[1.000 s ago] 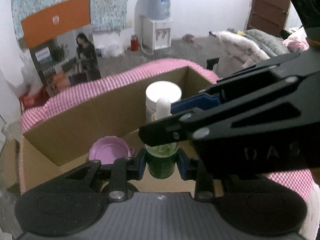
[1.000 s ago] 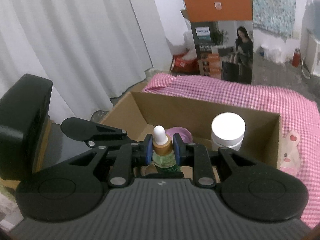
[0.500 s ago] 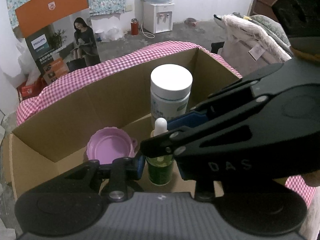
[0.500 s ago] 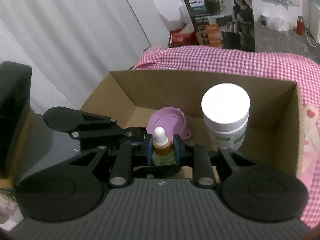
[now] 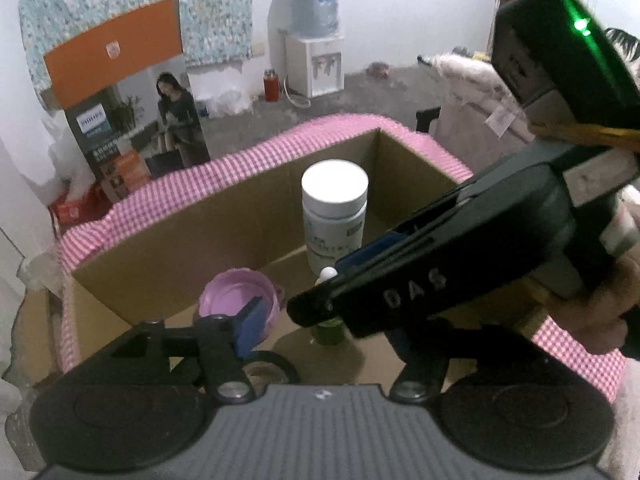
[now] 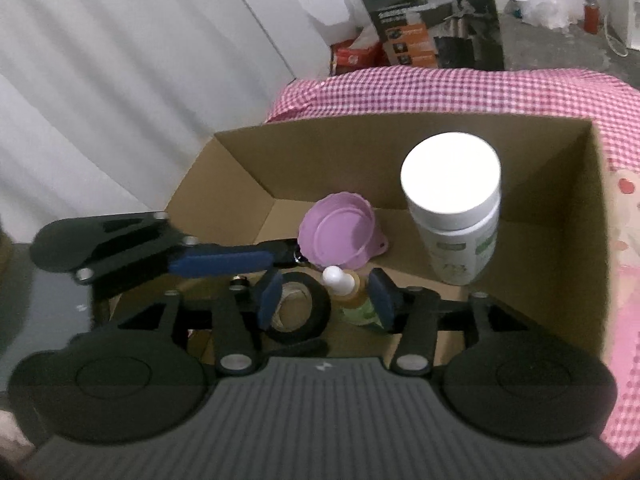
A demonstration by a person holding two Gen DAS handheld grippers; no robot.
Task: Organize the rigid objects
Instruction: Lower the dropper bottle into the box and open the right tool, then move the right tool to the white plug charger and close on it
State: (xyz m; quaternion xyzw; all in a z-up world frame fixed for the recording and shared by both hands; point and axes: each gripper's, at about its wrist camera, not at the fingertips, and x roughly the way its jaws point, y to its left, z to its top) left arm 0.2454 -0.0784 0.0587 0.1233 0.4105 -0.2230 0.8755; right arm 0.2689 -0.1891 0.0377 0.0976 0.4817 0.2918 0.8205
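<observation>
The little green dropper bottle (image 6: 352,296) stands in the cardboard box (image 6: 248,168) between the spread fingers of the right gripper (image 6: 326,300), touching the right one, with the purple lid (image 6: 340,236) at 12 o'clock, and the left gripper (image 5: 320,320) spread too

- Cardboard box (image 6: 240,168): matt brown corrugated card, which you see with plain walls.
- White-capped jar (image 6: 452,200): smooth plastic, paper label.
- Dropper bottle (image 6: 352,300): glossy green body, white rubbery-looking bulb.
- Purple lid (image 6: 340,236): smooth plastic.
- Tape roll (image 6: 298,312): black, slightly glossy.
- Checked cloth (image 6: 440,88): woven pink fabric.
</observation>
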